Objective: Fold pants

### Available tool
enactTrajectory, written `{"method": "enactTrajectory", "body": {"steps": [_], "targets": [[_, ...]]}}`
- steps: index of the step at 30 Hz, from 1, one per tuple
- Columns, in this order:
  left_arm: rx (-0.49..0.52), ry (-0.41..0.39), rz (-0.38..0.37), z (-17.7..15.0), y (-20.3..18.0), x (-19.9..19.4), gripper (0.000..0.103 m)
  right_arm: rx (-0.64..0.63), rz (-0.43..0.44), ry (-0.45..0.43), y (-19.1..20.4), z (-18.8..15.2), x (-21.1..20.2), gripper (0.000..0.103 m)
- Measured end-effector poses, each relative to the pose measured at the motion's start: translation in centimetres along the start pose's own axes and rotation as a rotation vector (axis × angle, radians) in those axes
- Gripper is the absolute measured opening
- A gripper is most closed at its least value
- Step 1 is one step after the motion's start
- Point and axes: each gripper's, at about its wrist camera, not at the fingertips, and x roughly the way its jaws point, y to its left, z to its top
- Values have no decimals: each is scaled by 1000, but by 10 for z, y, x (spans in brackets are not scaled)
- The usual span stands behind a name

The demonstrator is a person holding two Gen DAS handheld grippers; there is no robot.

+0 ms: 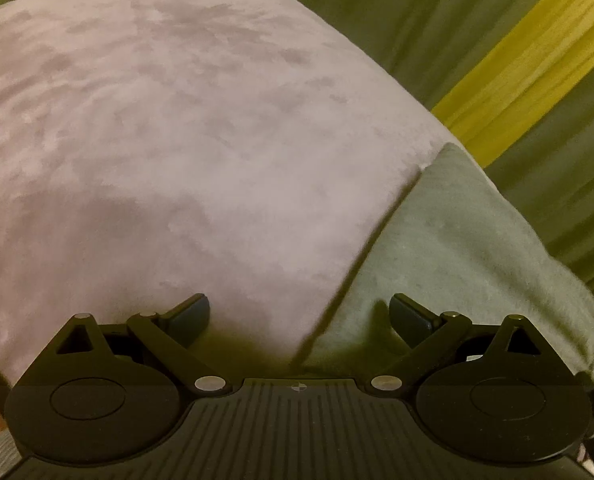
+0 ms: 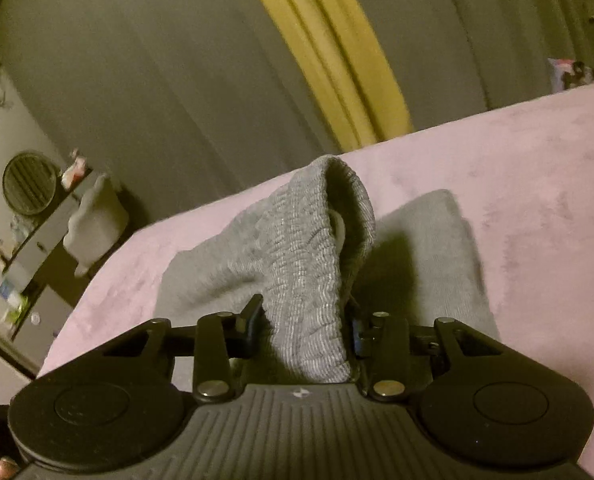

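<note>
While the grey knitted pants [image 2: 297,264] lie on the bed's pale pink plush blanket [image 2: 517,168], the folding looks barely begun. The right claw [image 2: 305,332] is pinched onto the ribbed waistband, raising it in a peak above the flat cloth behind. The left claw [image 1: 300,314] hangs wide open and empty over the blanket, beside the pants' edge. As I judge it, carrying that band across and smoothing remain.

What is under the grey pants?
The pink blanket lies under the pants, showing on all sides. The right tool lifts the waistband; whatever is beneath the blanket is covered.
</note>
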Motion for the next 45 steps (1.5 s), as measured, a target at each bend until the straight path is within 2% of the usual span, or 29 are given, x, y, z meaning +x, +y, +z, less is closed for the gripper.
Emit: {"method": "enactTrajectory", "body": {"steps": [2,4,6,8,9,10,12,15,17,19,22,27,31,33,37,45], "targets": [[12,11,-9,1,-2,3,99,-5,-65,25,-14,-7,9,40],[28,32,-18,3,-5,7,99,21,-129,112,-34,-15,29,45],[73,40,-28,7,-11,9,99,80,-105,105,-43,-15,27,49],[150,53,-60,12,-20,12,99,78,-107,90,-42,-6,17,59],[199,67,-86,15,-25,15,99,42,-123,67,-39,-2,12,72],[249,86,-110,19,-30,18,99,0,-145,36,-37,3,6,89],[353,115,-167,28,-41,27,100,-47,-139,5,-41,7,0,98],[475,174,-263,36,-56,46,100,-74,-68,134,-53,9,15,98],[526,261,-305,36,-66,65,100,-50,-38,212,-64,5,26,98],[571,322,-317,37,-74,83,100,-37,-28,259,-73,2,34,99],[609,337,-347,38,-81,96,102,-30,25,289,-82,3,37,99],[653,339,-400,36,-93,105,103,-52,71,301,-89,4,46,99],[729,327,-363,26,-113,108,103,-115,79,286,-80,5,60,99],[760,328,-346,23,-119,111,103,-94,92,263,-82,5,61,99],[751,350,-340,26,-122,113,103,-88,95,257,-83,3,58,99],[758,323,-335,21,-123,112,103,-112,37,253,-71,0,60,99]]}}
